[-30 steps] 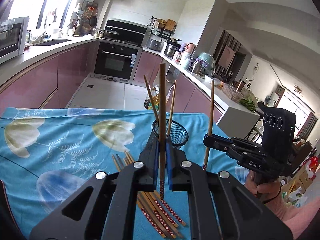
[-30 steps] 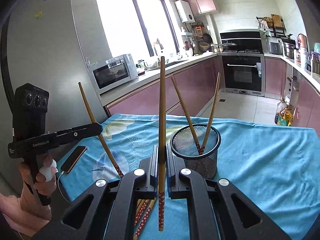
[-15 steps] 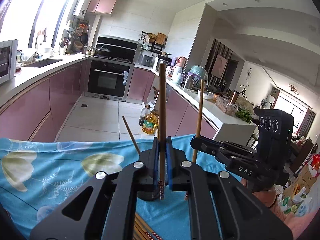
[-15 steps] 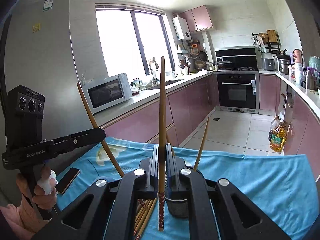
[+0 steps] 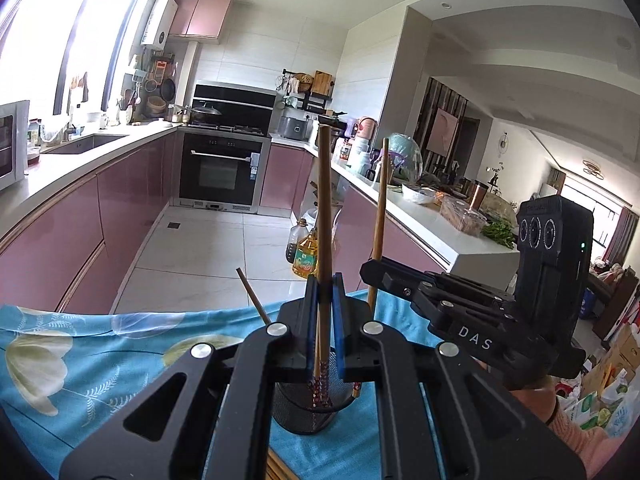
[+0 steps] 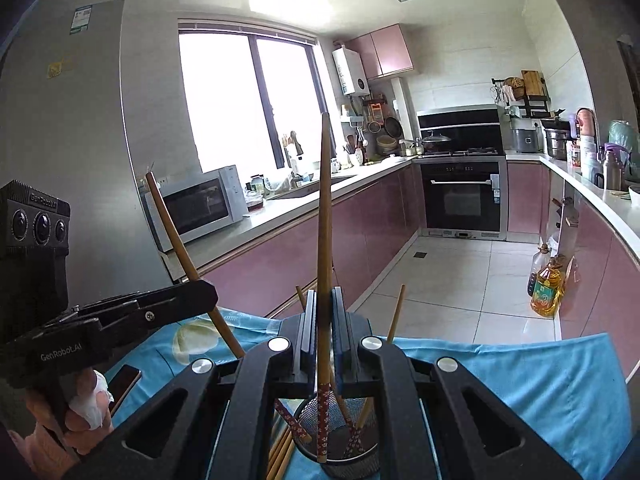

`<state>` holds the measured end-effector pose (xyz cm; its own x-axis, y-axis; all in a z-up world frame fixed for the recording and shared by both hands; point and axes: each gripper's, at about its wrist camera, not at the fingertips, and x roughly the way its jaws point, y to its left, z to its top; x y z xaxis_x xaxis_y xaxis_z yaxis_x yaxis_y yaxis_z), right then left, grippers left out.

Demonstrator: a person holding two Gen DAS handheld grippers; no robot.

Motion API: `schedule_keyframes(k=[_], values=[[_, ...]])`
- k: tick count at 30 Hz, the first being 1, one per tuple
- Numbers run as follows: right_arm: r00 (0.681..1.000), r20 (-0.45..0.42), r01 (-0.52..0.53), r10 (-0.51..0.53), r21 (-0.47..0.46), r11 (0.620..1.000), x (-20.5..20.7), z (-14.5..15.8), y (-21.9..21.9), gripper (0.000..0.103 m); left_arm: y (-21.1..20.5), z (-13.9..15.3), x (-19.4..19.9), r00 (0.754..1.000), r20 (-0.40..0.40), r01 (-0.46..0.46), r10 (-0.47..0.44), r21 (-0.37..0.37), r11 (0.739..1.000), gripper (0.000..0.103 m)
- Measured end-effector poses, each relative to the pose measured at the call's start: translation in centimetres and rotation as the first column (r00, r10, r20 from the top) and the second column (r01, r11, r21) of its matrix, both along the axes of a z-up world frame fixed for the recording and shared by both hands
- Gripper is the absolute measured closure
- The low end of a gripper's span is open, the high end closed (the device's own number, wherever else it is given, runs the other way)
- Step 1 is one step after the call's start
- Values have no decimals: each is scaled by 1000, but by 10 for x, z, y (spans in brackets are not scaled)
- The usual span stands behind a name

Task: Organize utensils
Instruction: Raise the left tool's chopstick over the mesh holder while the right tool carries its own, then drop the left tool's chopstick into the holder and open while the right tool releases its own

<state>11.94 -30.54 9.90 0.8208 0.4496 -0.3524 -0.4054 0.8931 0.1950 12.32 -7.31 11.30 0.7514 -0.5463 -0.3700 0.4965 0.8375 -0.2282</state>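
My left gripper is shut on a wooden chopstick that stands upright. Its red patterned end hangs over the mouth of the black mesh holder. My right gripper is shut on a second upright chopstick, whose patterned end hangs at the mesh holder. Two chopsticks lean inside the holder. In the left wrist view the right gripper comes in from the right. In the right wrist view the left gripper comes in from the left.
Several loose chopsticks lie on the blue flowered tablecloth left of the holder. A phone rests near the table's left edge. Oil bottles stand on the kitchen floor beyond the table. Pink cabinets line both sides.
Both grippers have risen and moved forward with their chopsticks. The mesh holder, earlier ahead of the jaws, now sits below them, and the loose chopsticks have slid almost out of view.
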Motion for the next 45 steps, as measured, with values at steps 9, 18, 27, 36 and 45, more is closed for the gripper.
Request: schedule_keyframes(k=[9, 18, 27, 36, 45], values=[[999, -46, 15, -17, -54, 998, 17, -26, 11, 97, -19, -22, 21, 999, -36, -7, 10, 80, 997, 96], [985, -171, -17, -2, -110, 994, 25, -53, 14, 97, -17, -56, 43, 993, -118, 22, -7, 129, 991, 96], [966, -256, -24, -13, -141, 990, 38, -69, 19, 96, -19, -80, 66, 984, -180, 41, -12, 161, 986, 95], [969, -243, 2, -31, -120, 993, 33, -69, 15, 85, -14, -92, 79, 978, -207, 10, 20, 144, 989, 91], [969, -241, 27, -49, -95, 995, 29, -72, 6, 79, -12, -93, 74, 981, -192, -6, 34, 148, 989, 83]])
